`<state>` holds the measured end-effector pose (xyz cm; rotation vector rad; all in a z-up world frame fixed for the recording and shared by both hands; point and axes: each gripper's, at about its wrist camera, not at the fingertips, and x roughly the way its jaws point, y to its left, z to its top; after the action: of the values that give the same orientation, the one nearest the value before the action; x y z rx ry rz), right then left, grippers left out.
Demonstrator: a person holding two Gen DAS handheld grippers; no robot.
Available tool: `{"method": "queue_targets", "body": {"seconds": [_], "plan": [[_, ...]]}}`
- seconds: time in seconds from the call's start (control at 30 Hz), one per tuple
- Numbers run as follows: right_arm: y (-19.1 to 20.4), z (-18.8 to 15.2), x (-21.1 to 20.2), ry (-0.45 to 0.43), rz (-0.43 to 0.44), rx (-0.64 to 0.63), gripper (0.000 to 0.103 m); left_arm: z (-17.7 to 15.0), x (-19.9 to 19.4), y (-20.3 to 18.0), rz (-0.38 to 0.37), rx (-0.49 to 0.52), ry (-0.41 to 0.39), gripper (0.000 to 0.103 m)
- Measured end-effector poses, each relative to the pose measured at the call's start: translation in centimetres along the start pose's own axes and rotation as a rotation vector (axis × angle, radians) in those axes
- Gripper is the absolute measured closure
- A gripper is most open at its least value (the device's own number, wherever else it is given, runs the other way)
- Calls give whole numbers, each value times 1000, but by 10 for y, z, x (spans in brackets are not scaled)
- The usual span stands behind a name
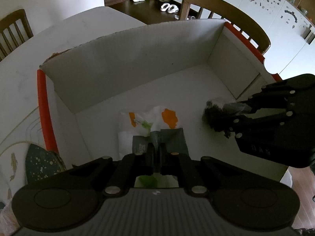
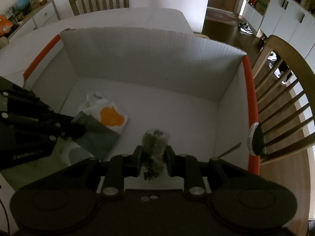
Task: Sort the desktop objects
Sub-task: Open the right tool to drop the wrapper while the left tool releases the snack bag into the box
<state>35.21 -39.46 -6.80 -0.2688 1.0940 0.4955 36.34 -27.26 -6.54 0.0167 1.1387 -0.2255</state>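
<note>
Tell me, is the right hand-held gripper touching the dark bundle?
Touching. The right wrist view shows the right hand-held gripper with both fingers pressed against the dark bundle, above the white box.

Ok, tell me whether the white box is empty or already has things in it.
Not empty. A white packet with orange print lies inside the white box, with a grey packet on it.

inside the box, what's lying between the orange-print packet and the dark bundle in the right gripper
Nothing: in the right wrist view, bare white box floor separates the orange-print packet from the dark bundle.
</note>
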Motion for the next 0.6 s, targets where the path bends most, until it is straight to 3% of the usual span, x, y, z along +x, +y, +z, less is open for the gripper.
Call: {"method": "queue_targets", "body": {"seconds": [0.37,0.6], "plan": [[2,1,0,-7,-5,3,72,0,-5,-1,9,0,-19,98],[-1,-1,-14,-35,18,19,63,-4,-13,-1,26,11,-37,96]]}}
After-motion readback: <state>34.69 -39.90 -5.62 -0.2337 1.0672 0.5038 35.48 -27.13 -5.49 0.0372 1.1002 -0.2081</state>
